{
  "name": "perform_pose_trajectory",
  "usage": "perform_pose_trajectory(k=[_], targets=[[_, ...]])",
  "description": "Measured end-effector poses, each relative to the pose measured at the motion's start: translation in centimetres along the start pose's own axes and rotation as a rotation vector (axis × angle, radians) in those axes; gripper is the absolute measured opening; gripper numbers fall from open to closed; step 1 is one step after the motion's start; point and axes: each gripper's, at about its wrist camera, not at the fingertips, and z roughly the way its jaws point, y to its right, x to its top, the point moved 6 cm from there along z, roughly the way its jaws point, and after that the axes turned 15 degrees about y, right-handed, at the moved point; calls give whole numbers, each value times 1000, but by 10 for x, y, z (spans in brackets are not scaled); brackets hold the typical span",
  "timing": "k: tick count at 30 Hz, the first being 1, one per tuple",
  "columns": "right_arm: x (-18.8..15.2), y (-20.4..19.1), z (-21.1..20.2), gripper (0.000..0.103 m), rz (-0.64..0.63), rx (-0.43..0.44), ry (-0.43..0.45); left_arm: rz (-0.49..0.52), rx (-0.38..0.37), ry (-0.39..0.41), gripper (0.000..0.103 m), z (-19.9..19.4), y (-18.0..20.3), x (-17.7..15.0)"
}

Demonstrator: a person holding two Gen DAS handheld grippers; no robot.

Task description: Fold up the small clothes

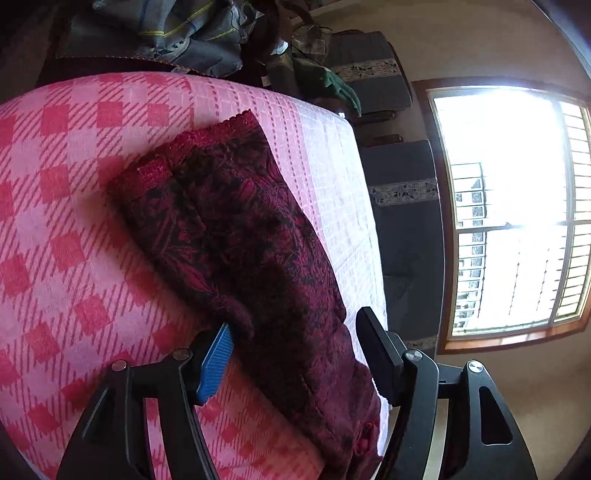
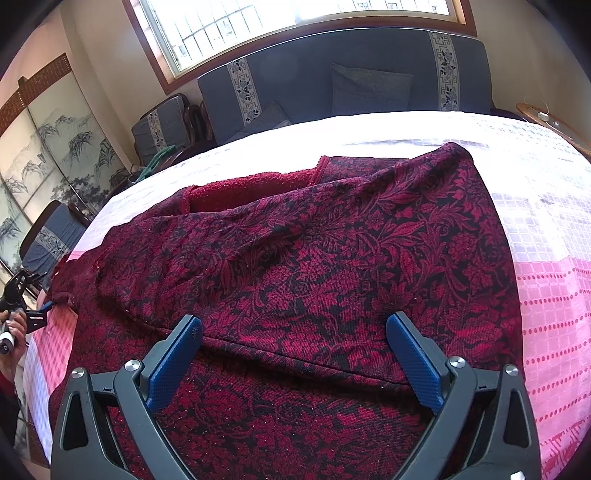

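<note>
A dark red garment with a black floral pattern [image 1: 251, 236] lies partly folded on a pink checked bedcover [image 1: 55, 206]. In the left wrist view my left gripper [image 1: 295, 325] is open, its jaws on either side of the garment's near end, just above the cloth. In the right wrist view the garment [image 2: 314, 266] fills the middle, with a folded layer over it. My right gripper [image 2: 295, 328] is open and hovers over the garment's near edge. The left gripper [image 2: 35, 314] shows at the far left, at the garment's end.
The bed's edge [image 1: 369, 206] runs close to the garment. A grey sofa [image 2: 351, 85] stands under a bright window [image 1: 513, 214]. A pile of clothes [image 1: 192, 33] lies beyond the bed. A painted screen [image 2: 48, 155] stands at the left.
</note>
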Motion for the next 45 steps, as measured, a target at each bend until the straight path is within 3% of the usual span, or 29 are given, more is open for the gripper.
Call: perform_pose_trajectory(k=[1,2,3,6,9,12,15,19,23,26,29,31,33,35,36,38,41,44,45], targets=[[0,0,0,99,2,2,0,36,9,26,51,2,4,1],[1,1,-1,99,10,8,1,79,8,37,21,3,10,-1],[1,3,-2,99,23,20,4,123,8,43,13,4,19,-5],[4,10,-6,99,89,72,24,225,-79,81,13,-10,67,-29],[7,21,-11,99,179,142,53,427,-226,57,12,-19,151,-83],[9,28,-16,100,249,189,80,630,-388,-5,12,-26,235,-164],[10,30,-21,100,277,212,102,741,-516,-113,12,-22,292,-255],[11,35,-25,100,317,234,118,831,-576,-282,12,2,318,-370],[12,38,-26,100,337,245,128,829,-611,-432,12,19,312,-453],[11,37,-25,100,333,241,124,889,-619,-418,12,7,301,-485],[12,36,-23,100,336,249,125,912,-604,-356,13,-7,295,-459],[12,37,-24,100,344,263,126,909,-543,-309,18,-7,294,-414],[12,39,-24,100,360,273,131,985,-449,-223,30,-2,293,-357],[12,42,-25,100,364,274,132,1113,-248,-108,73,16,285,-298],[12,42,-25,100,360,270,132,1144,-153,-66,79,27,279,-268],[11,40,-25,100,345,257,129,1134,-5,-89,80,54,262,-216],[10,39,-25,100,334,247,125,1112,222,-209,80,100,220,-167],[10,38,-25,100,335,244,125,1167,368,-255,80,128,184,-150],[10,37,-25,100,333,241,124,1170,381,-261,80,133,178,-150]])
